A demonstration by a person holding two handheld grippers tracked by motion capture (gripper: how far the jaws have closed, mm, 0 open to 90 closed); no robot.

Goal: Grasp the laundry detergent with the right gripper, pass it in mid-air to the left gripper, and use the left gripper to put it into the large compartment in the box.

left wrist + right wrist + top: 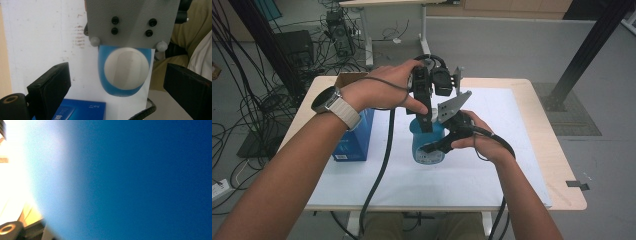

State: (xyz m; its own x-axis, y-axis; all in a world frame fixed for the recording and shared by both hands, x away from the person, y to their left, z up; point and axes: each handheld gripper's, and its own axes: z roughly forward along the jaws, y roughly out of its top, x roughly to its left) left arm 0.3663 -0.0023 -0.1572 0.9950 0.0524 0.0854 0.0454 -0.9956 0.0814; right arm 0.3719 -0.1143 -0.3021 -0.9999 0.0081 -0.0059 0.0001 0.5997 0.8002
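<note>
Cup [428, 145] of blue plastic stood near the middle of the white mat [492, 175] that covered the table [562, 165], its mouth facing up. Seen from above, the right gripper [437, 145] came in from the right side and clamped the cup's wall, jaws closed as far as the cup allowed. In the right gripper view a blurred blue surface pressed right against the lens, which fits that grip.

The left gripper [426, 120] hung over the cup, pointing down at its rim. In the left gripper view its two black jaws stood wide apart with nothing between them; far below them lay the cup's [125, 72] white inside ringed in blue, partly covered by the grey plate [132, 22] of the other gripper.

A blue box [357, 137] stood on the mat just left of the cup, apart from it; its corner [82, 110] showed at the bottom of the left gripper view.
</note>
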